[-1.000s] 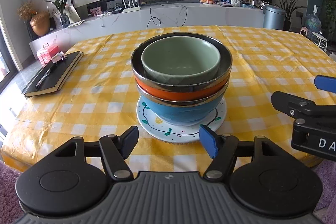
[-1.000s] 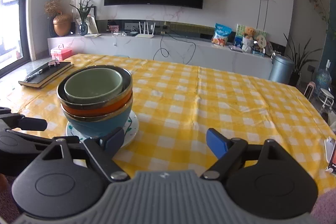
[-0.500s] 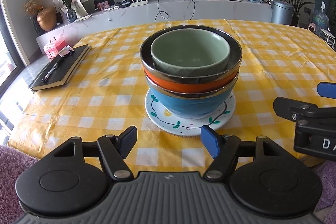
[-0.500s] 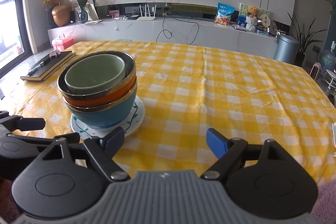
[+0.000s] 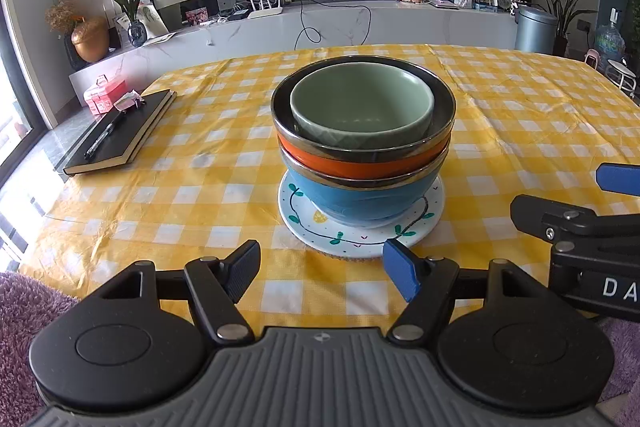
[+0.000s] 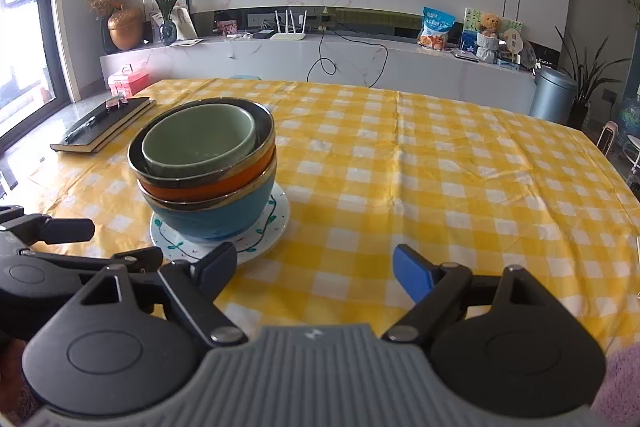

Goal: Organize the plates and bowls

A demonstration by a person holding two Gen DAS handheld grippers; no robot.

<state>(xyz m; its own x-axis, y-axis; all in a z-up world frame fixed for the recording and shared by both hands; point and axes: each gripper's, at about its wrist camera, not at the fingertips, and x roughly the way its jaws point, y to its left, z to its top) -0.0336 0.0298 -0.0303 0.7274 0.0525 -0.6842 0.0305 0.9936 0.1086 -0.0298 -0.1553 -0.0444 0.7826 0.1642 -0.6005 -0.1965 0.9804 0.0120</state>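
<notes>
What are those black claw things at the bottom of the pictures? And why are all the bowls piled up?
Those claws are grabbers, one in each of a person's hands. A small camera sits on each grabber and looks out past its two fingers, so each picture is one grabber's view. The left gripper faces the pile. The right gripper is off to the side of it. Both are open and hold nothing; the left one's fingers have just spread a bit wider. On the yellow checked table a green bowl sits inside an orange bowl, inside a blue bowl, on a painted plate. A black notebook with a pen lies apart.
</notes>
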